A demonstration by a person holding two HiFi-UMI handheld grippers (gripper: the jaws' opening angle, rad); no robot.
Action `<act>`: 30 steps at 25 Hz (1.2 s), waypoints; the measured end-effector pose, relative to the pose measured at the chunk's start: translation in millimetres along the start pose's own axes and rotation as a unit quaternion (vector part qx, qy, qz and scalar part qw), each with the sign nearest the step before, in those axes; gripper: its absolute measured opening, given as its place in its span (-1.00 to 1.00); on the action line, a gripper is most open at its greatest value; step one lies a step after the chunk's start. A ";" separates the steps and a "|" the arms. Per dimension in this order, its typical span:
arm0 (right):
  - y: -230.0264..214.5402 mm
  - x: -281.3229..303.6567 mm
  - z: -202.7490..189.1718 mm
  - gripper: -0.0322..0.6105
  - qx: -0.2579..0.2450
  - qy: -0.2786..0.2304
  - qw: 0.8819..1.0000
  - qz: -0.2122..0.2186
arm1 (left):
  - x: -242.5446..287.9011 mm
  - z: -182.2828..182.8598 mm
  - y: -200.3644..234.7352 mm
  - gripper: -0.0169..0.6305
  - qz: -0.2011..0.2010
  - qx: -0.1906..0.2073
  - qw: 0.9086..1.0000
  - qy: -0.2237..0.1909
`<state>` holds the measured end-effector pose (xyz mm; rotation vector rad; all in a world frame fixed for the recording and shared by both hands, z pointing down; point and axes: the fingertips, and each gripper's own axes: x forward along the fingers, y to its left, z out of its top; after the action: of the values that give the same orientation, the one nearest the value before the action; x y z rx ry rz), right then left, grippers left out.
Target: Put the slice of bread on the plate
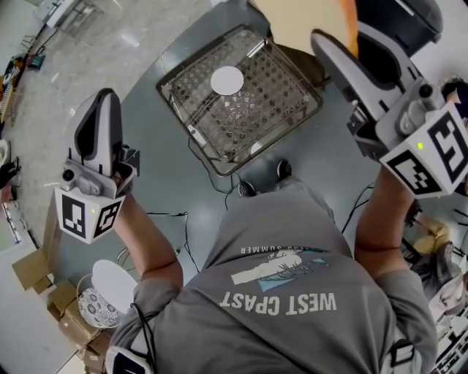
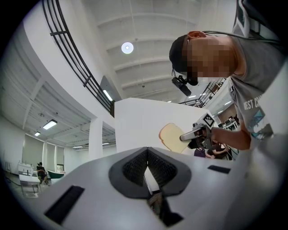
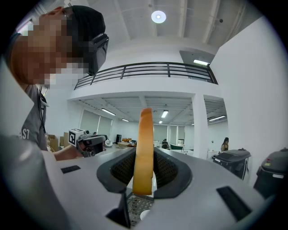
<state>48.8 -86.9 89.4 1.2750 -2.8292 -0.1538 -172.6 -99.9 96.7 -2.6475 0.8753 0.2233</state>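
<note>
Slice of bread: stands on edge between the right gripper's pads, tan crust facing the camera, upper end rising clear above the jaws; in the head view it is at the top edge, right of centre; in the left gripper view its pale face shows right of centre
Right gripper: jaws clamped on the slice of bread, one pad on each flat face; upper right of the head view, marker cube toward the right edge
Left gripper: pads together at their tips, nothing between them; left side of the head view, well apart from the right gripper, marker cube below it
Plate: small, white and round, lying on the wire rack, upper centre of the head view, below and left of the bread and not touching it
Wire rack: square mesh tray, upper centre, ahead of the person's shoes
Person: grey printed T-shirt fills the lower centre, one forearm reaching to each gripper
Floor: grey, cables trailing across it
</note>
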 end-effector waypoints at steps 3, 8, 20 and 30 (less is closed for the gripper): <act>-18.5 4.8 -6.4 -0.61 0.005 0.000 1.000 0.014 | 15.2 -5.8 -2.8 -0.92 0.008 0.002 1.000 0.008; -41.8 9.5 -2.5 -0.61 0.005 -0.006 0.999 0.038 | 35.1 -2.4 -2.4 -0.92 0.028 0.011 0.999 0.012; -94.8 -5.0 -9.8 -0.61 0.011 -0.020 0.996 0.087 | 77.2 -10.5 -35.9 -0.92 0.069 0.025 0.997 0.036; -97.6 -3.6 -31.8 -0.61 0.031 -0.025 0.993 0.107 | 71.3 -14.7 -49.2 -0.92 0.086 0.034 0.994 0.057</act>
<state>126.3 -150.9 110.8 0.9817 -3.0109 -0.0942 -85.5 -107.5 105.7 -2.5443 1.1284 0.0831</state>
